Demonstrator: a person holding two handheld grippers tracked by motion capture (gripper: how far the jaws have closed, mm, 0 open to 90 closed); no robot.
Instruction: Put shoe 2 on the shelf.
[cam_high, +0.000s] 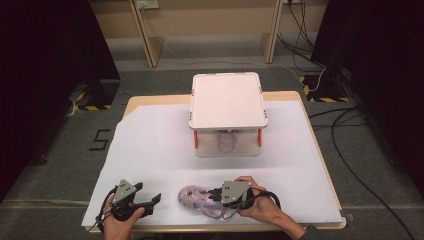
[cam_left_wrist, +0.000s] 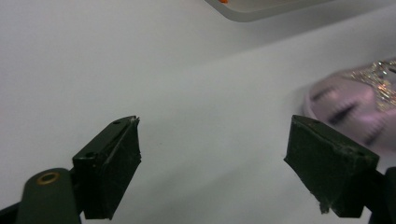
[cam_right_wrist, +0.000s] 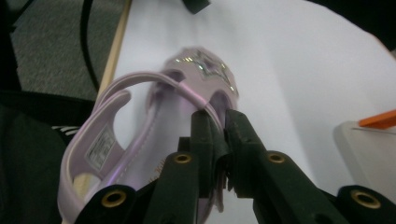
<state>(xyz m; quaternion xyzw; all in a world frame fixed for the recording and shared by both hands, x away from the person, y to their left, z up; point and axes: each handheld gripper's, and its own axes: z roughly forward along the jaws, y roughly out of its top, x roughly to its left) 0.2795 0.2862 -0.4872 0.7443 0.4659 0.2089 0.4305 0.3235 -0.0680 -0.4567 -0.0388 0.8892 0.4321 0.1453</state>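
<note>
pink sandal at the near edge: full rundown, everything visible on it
The pink sandal is a small, glossy, translucent lilac shoe that looks like soft plastic, with a glittery silver ornament on the toe, open straps, a thin heel strap and a printed label on the insole. It lies on the white sheet near the table's front edge, toe pointing left in the high view. The right gripper is shut on one of its thin side straps. The left gripper stands open beside it, not touching.

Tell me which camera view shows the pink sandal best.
The right gripper view: the pink sandal lies close up, with its strap, insole label and glittery toe visible, and the right gripper pinches the strap. The high view shows it small, partly behind that gripper. The left gripper view catches a blurred part at its right edge.
</note>
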